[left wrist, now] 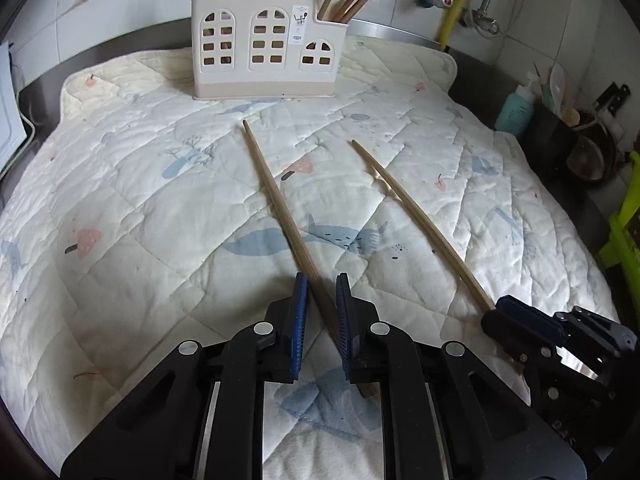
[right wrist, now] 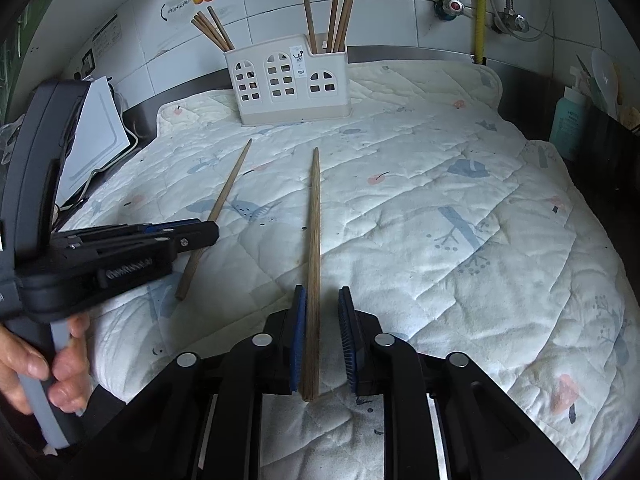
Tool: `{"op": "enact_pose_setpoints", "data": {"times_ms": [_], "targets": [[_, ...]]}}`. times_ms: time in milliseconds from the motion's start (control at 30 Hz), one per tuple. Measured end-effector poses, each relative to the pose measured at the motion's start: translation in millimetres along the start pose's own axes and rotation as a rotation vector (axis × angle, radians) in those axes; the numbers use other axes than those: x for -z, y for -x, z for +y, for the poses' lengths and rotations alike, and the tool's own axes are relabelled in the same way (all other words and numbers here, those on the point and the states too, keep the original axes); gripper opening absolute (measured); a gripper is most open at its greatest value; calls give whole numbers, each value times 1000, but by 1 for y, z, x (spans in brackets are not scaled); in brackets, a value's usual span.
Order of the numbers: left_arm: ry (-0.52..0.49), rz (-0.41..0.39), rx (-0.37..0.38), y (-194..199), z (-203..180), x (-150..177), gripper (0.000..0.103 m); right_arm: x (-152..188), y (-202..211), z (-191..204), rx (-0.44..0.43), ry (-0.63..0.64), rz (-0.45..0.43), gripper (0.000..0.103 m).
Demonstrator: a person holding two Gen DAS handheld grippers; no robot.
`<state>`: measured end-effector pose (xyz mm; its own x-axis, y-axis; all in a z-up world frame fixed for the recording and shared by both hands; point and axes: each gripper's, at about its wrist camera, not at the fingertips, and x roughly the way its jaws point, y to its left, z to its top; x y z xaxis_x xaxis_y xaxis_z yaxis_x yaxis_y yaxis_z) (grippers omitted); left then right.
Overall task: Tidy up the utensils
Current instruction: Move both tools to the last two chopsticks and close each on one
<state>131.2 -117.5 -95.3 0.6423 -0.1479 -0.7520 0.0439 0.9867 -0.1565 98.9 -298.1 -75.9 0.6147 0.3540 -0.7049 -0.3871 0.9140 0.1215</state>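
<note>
Grasping is the step in hand: the left gripper (left wrist: 322, 278) straddles the thick end of one chopstick (left wrist: 276, 200), jaws drawn narrow but with a sliver of gap still showing on one side, so not yet pinched. The right gripper (right wrist: 322, 290) stands the same way around the other chopstick (right wrist: 314, 240), which leans on one pad and clears the other. Both sticks lie on the quilted cloth (left wrist: 140, 200), tips pointing at the white holder (left wrist: 260, 48) at its far edge, where more chopsticks (right wrist: 340, 12) stand upright. Next, by judgement: finish the pinch, lift, tip each stick upright, and lower it into a compartment.
</note>
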Motion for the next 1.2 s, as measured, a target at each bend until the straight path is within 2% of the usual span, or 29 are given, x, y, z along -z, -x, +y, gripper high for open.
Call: {"op": "enact_pose_setpoints", "data": {"times_ms": [133, 367, 600, 733, 900, 967, 1200], "targets": [[-8, 1, 10, 6, 10, -4, 9, 0, 1, -1, -3, 0, -2, 10], [71, 29, 31, 0, 15, -2, 15, 1, 1, -1, -2, -10, -3, 10], [118, 18, -10, -1, 11, 0, 15, 2, 0, -1, 0, -15, -9, 10], [98, 6, -63, -1, 2, 1, 11, 2, 0, -1, 3, -16, -15, 9], [53, 28, -12, 5, 10, -3, 9, 2, 2, -3, 0, -22, -18, 7], [22, 31, -22, 10, 18, -4, 5, 2, 3, -2, 2, -19, -20, 7], [-45, 32, -8, 16, 38, -1, 5, 2, 7, -1, 3, -16, -33, 7]]}}
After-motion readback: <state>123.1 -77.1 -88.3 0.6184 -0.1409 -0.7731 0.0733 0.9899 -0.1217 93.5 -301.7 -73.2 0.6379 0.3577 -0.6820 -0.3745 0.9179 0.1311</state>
